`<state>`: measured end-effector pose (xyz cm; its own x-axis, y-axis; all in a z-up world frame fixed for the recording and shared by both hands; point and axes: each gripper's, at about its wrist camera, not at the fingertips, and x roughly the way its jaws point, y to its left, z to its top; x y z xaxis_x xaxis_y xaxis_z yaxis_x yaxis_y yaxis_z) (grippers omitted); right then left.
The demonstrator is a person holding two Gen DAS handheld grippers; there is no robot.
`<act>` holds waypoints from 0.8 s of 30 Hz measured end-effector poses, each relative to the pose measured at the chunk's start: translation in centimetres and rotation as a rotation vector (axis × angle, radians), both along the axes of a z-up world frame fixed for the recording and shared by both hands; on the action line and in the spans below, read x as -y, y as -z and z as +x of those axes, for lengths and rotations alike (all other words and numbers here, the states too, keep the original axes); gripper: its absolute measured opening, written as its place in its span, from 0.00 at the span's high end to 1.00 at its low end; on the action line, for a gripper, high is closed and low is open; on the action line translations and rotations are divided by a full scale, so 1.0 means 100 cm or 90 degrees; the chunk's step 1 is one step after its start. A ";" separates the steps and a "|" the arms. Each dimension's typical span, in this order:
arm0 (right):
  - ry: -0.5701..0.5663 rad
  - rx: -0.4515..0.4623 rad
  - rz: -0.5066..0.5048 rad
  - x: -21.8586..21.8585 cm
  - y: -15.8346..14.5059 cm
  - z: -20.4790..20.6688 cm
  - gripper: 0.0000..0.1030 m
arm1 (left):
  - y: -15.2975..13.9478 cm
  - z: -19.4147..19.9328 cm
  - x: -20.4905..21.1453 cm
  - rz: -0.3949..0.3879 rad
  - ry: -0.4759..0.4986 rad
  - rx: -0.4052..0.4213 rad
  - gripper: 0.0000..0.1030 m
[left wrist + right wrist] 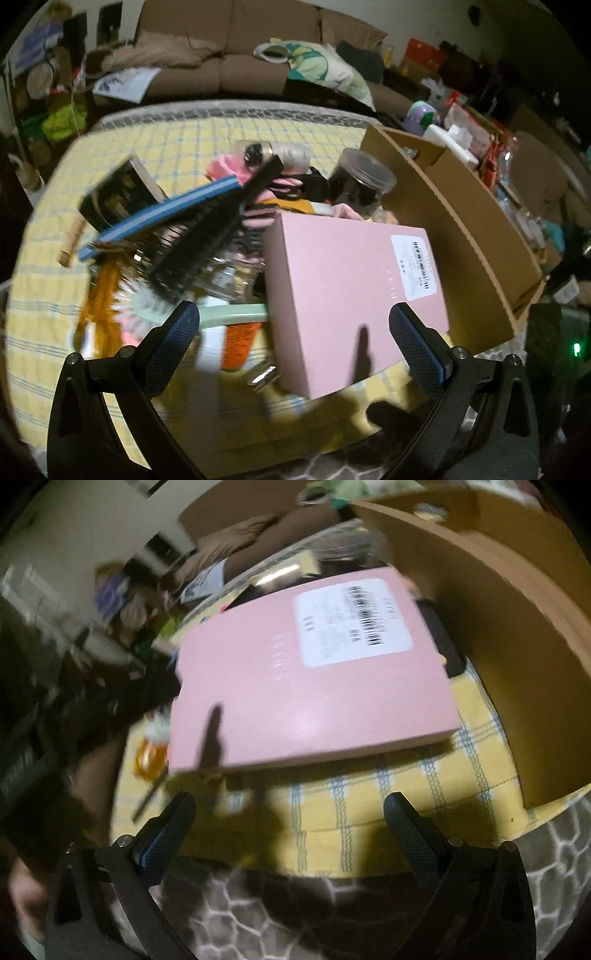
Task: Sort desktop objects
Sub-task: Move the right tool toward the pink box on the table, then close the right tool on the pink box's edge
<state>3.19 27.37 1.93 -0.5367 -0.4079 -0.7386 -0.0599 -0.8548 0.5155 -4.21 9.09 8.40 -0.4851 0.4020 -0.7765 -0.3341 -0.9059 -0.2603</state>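
Pink box (pixel 314 679) with white barcode label (pixel 354 627), print too blurred to read, lies tilted on the clutter pile beside the cardboard box (pixel 461 221) on the yellow-checked tabletop (pixel 332 812); left gripper (pixel 293 325) and right gripper (pixel 290 812) both spread, empty.

Bare tablecloth (pixel 332 812) before pink box (pixel 314 686)

- I see a brown sofa (pixel 236 48) at the back, tan blanket (pixel 166 51) bunched on it.
- White printed sheet (pixel 125 83) on its seat edge.
- Floral pillow (pixel 325 66) at its right end.
- Lime green bag (pixel 61 122) far left, blurred.
- Grey patterned rug (pixel 258 915) below me.
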 end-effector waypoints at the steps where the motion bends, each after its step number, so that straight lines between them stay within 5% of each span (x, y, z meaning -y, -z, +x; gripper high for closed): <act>1: 0.010 -0.003 -0.007 -0.004 0.000 -0.002 0.00 | 0.004 -0.002 -0.001 0.005 -0.001 0.011 0.00; 11: 0.037 -0.048 0.070 -0.008 -0.002 -0.016 0.00 | 0.026 -0.004 -0.010 0.037 0.020 0.048 0.02; 16: -0.045 -0.080 0.116 0.019 -0.010 -0.015 0.08 | 0.028 -0.001 -0.011 0.046 0.037 0.064 0.07; 24: -0.051 -0.142 0.238 0.027 -0.030 -0.011 0.08 | 0.032 -0.007 0.019 0.023 -0.024 0.063 0.03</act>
<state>2.08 24.69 4.98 -0.6768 -0.1813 -0.7135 0.0923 -0.9825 0.1620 -4.89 7.22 5.18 -0.4217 0.4130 -0.8072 -0.2710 -0.9070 -0.3225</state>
